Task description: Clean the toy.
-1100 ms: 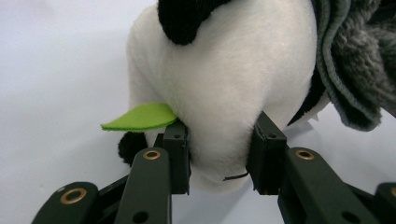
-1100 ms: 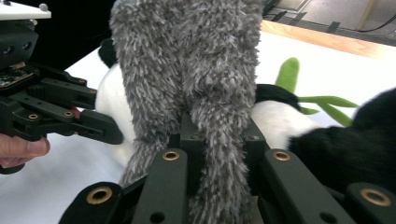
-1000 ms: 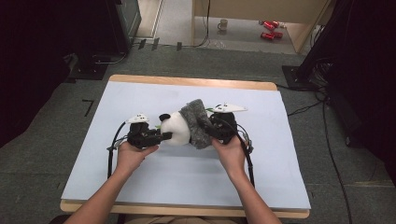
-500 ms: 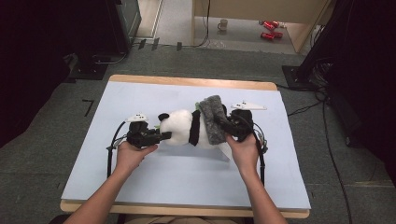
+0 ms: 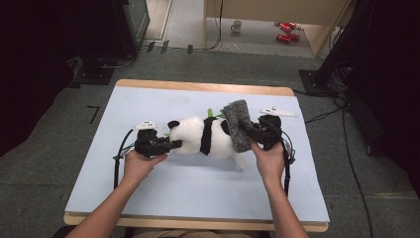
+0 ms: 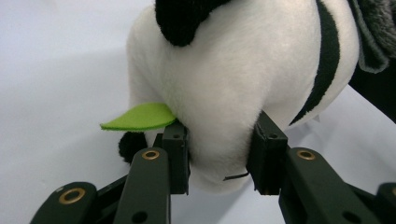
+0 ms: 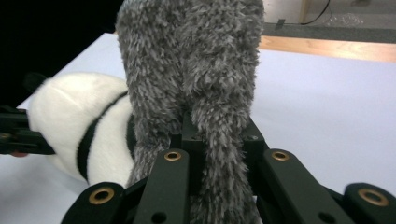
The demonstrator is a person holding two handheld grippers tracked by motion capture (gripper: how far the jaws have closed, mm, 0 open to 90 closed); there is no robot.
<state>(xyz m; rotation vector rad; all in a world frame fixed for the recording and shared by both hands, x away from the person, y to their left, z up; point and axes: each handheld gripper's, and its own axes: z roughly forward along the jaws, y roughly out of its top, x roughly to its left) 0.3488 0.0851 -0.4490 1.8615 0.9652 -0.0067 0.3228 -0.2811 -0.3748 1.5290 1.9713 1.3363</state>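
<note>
Since a second ago: right tongs (image 5: 249, 130) shifted toward the right side of the worktop (image 5: 148, 193), dragging the grey fuzzy cloth (image 5: 236, 124) along; more of the toy panda (image 5: 203, 138) now laid bare; left tongs (image 5: 174, 144) unmoved.

From the high view: toy panda lying on its side near the middle of the pale blue worktop, head toward the left tongs, rear toward the right. Left tongs pinching the white head end, held in the left hand (image 5: 139, 164). Right tongs clamped on the grey fuzzy cloth, which stands up against the panda's rear end; right hand (image 5: 270, 159) just below. A small green bit poking out behind the panda. Mug (image 5: 237, 26) and red items (image 5: 286, 30) on the floor beyond the worktop, well apart from the work.

From the left gripper view: left tongs (image 6: 218, 156) partly spread, both pads (image 6: 177, 158) pressed into the soft white plush of the toy panda (image 6: 243, 70), denting it. Green felt leaf (image 6: 140, 116) sticking out just beside one pad. A black ear above, a black band across the body, an edge of grey fuzzy cloth (image 6: 373, 32) at the far corner.

From the right gripper view: right tongs (image 7: 217, 140) squeezed nearly together on a fold of the grey fuzzy cloth (image 7: 196, 60), which rises upright between them. Toy panda (image 7: 79, 121) beside the cloth, resting on the worktop (image 7: 327, 102), with the left tongs (image 7: 18, 130) at its far end.
</note>
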